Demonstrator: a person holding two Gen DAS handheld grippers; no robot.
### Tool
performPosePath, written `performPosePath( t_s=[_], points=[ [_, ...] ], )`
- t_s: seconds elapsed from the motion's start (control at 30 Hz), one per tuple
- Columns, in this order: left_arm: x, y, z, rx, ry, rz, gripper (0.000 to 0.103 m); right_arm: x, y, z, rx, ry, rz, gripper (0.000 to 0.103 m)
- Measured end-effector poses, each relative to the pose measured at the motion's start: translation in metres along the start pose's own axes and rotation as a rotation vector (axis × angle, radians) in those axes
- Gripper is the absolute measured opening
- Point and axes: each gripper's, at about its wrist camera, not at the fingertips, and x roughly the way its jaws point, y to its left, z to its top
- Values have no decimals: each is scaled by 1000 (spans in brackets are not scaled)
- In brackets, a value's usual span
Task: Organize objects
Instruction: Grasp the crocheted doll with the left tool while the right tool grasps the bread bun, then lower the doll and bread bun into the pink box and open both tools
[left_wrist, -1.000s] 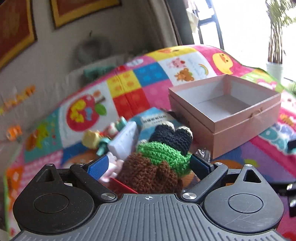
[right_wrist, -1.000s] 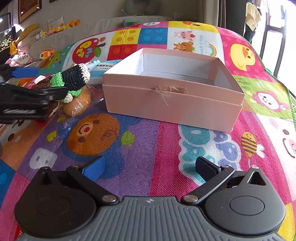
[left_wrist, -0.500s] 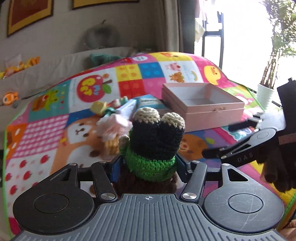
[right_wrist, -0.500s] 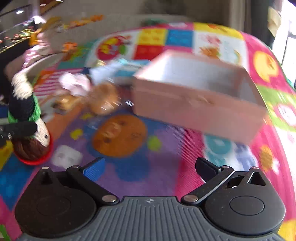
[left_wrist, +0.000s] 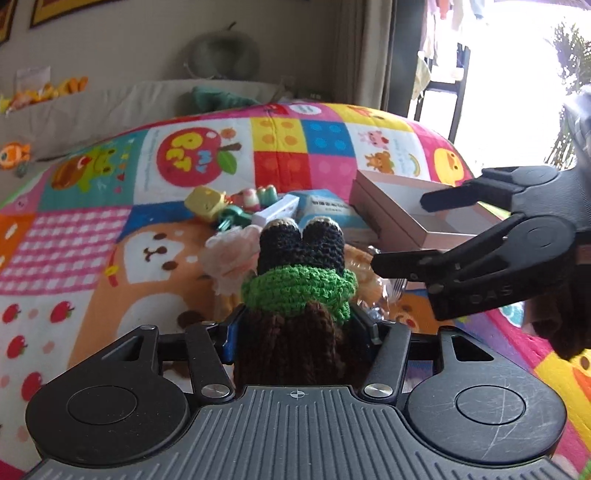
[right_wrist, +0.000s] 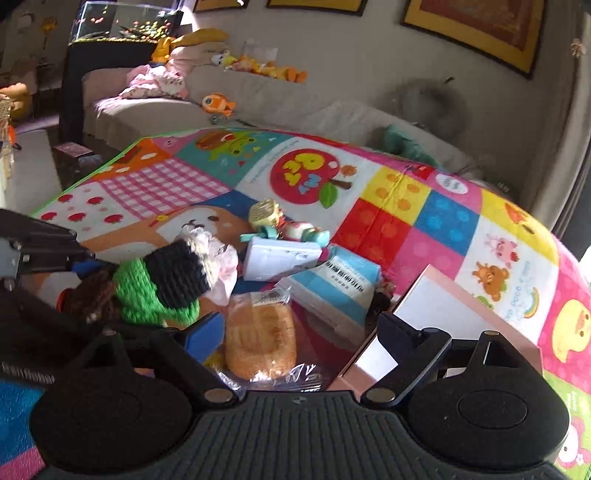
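While the left gripper (left_wrist: 297, 328) clamps the crochet doll (left_wrist: 299, 291) at its brown base, jaws closing on it, the right gripper (right_wrist: 299, 332) hangs over the wrapped bun (right_wrist: 260, 339) beside the pink box (right_wrist: 436, 306), jaws closing, pads touching nothing.

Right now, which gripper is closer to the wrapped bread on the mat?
Right. The right gripper hangs just over the wrapped bread, jaws closing, nothing gripped. The left gripper sits off beside it, closing on the crochet doll.
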Motion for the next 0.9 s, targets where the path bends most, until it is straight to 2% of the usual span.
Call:
performPosePath(
  t_s=[0.07, 0.2, 0.3, 0.33, 0.37, 0.43, 0.5, 0.57, 0.67, 0.77, 0.9],
  points=[
    [-13, 10, 0, -8, 14, 35, 58, 11, 8, 2, -33, 31, -4, 76],
    [-27, 29, -3, -70, 35, 49, 58, 44, 28, 10, -73, 78, 21, 76],
    [-34, 30, -3, -90, 40, 53, 57, 67, 34, 11, -47, 149, 35, 76],
    [-38, 28, -2, -83, 42, 49, 57, 67, 35, 9, -23, 168, 38, 75],
    [-41, 25, -1, -79, 41, 44, 57, 62, 35, 8, -7, 181, 33, 68],
    [-49, 18, 0, -70, 43, 22, 57, 39, 34, 2, 14, 180, 57, 55],
    [-56, 9, 2, -58, 44, -16, 57, 6, 26, -10, 82, 179, 123, 54],
    [-63, -6, 5, -41, 37, -61, 57, -29, 16, -25, 134, 166, 148, 54],
    [-68, -28, 20, -57, 17, -156, 56, -81, -1, -48, 188, 127, 136, 54],
    [-58, -59, 53, -36, -19, -234, 56, -123, -18, -66, 227, 76, 101, 54],
    [-9, -106, 106, 19, -89, -240, 57, -158, -37, -82, 273, -4, 9, 54]
  ],
)
